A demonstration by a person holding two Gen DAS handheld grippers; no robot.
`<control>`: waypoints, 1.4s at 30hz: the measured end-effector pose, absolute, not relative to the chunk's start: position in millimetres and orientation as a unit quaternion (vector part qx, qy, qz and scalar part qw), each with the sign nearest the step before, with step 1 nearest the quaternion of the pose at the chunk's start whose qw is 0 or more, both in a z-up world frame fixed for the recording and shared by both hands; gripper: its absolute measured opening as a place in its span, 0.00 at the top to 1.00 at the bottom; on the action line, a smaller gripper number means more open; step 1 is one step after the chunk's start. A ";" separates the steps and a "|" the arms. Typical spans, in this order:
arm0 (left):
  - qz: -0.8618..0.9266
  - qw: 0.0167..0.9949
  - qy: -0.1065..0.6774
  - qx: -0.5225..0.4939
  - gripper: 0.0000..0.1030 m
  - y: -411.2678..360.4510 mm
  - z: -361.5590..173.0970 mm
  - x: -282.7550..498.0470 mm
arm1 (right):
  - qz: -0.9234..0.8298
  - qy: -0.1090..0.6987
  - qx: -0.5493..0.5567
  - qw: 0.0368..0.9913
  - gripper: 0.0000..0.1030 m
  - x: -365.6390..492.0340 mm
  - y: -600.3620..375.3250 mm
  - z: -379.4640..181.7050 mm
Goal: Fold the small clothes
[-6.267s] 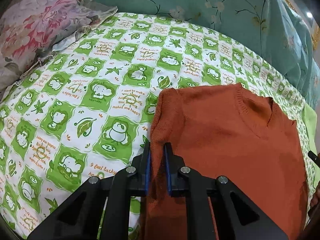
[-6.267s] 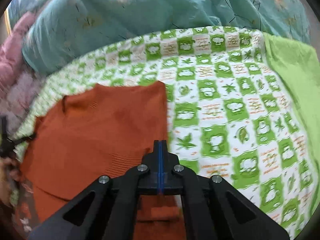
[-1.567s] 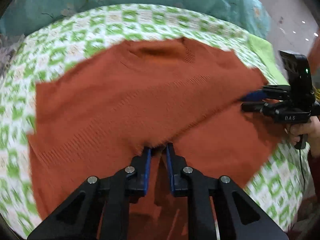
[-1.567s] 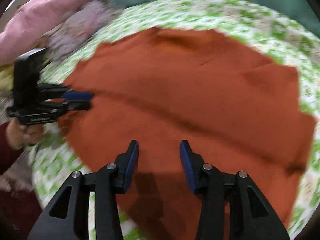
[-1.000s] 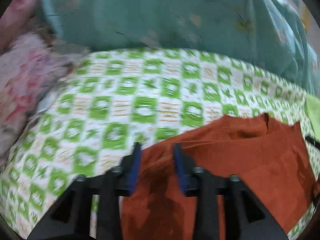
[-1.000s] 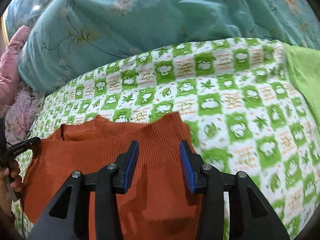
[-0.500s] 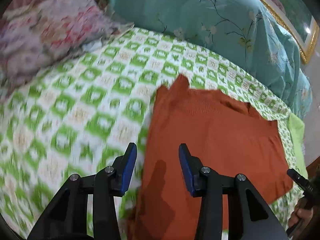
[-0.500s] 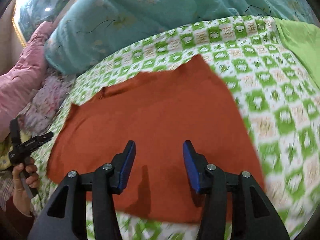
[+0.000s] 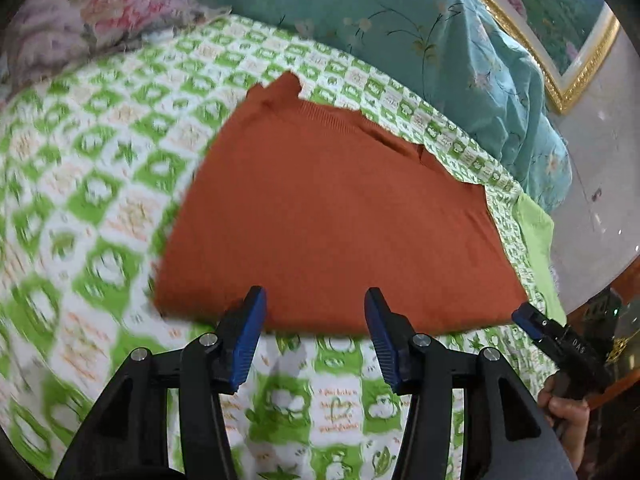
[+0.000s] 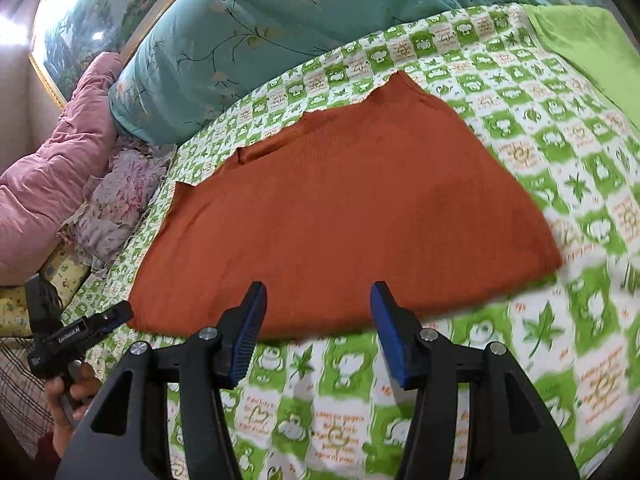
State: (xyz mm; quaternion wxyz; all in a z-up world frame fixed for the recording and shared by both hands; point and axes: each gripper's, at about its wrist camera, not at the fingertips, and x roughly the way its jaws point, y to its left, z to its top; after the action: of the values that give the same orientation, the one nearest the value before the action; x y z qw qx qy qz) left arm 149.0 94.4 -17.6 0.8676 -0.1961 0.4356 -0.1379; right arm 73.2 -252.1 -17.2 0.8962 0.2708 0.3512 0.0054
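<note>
We see the rust-orange knitted sweater (image 9: 332,216) lying folded flat on the green-and-white checked bedsheet printed with cartoon animals (image 9: 96,200), its ribbed edge toward the teal floral quilt (image 9: 400,28) heaped at the back of the bed. Our left gripper (image 9: 314,312) hangs just over the sweater's near edge, its blue-padded jaws spreading apart with nothing clamped between them. Our right gripper (image 10: 318,308) hovers over that same near edge from the other side, likewise widening and holding nothing; the cloth lies free beneath both. A pink floral pillow (image 9: 92,12) sits at the far left corner, a plain lime-green cloth (image 10: 592,36) at the sheet's right margin.
</note>
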 end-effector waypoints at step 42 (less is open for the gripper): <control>-0.189 0.917 0.348 -0.051 0.91 -53.2 22.0 206.5 | 0.041 0.331 0.340 0.879 0.46 89.4 -297.2 -19.3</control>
State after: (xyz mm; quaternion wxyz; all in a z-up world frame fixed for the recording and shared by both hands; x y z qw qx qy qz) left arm 206.5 -53.2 22.0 0.9169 -0.0514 0.3479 -0.1886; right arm 89.4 -297.2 -19.3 0.8791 0.3404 0.3310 0.0414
